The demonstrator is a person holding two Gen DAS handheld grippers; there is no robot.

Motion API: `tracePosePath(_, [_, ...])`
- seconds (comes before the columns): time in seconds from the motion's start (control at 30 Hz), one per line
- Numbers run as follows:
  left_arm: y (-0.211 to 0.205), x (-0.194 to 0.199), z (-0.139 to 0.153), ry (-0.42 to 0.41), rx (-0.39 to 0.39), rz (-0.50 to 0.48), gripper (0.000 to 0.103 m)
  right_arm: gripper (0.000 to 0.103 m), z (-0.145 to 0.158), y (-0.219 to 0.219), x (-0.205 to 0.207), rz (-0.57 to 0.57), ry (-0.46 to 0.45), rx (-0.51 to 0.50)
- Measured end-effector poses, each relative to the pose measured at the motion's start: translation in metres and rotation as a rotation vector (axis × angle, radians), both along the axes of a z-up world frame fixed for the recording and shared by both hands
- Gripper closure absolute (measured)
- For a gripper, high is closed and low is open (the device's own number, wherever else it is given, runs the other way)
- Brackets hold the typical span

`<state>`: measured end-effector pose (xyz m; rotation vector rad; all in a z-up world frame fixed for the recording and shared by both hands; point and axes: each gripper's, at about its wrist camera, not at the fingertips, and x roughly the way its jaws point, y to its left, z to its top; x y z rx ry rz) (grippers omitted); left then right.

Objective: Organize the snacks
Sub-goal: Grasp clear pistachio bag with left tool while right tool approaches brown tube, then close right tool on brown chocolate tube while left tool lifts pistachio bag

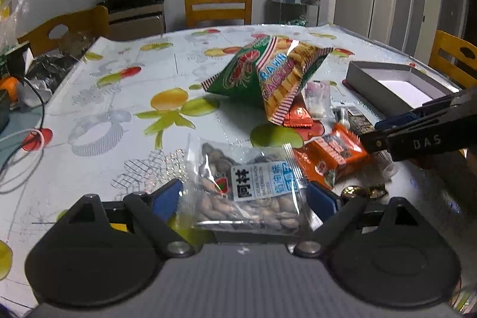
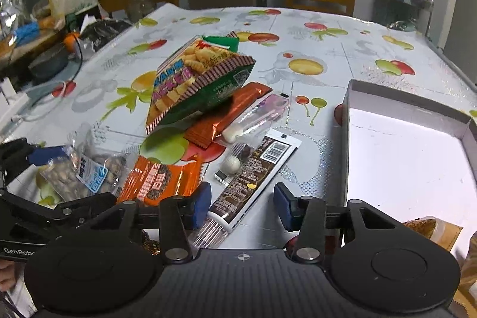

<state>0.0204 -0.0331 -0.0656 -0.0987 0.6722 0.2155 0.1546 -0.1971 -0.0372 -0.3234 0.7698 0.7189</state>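
Left wrist: seed packet (image 1: 253, 187) between wide hand-held gripper (image 1: 249, 195) pads.

The left gripper (image 1: 249, 195) tilts downward with its jaws spread wide, blue pads (image 1: 167, 194) apart. The right gripper (image 2: 242, 203) also angles down, jaws partly parted, its pads (image 2: 200, 203) pressing on nothing. A hand (image 2: 9, 273) shows at the frame's lower left edge.
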Motion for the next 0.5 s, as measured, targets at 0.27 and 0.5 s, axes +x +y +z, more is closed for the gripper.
tracePosePath(0.27, [0.003,0.007,-0.002,0.015,-0.003,-0.018,0.012,0.067,-0.002,0.003,-0.006,0.027,-0.039,-0.026])
tracePosePath(0.5, [0.004,0.011,-0.002,0.003,-0.001,-0.039,0.024,0.074,-0.001,0.001,-0.010,0.047,-0.045,-0.015])
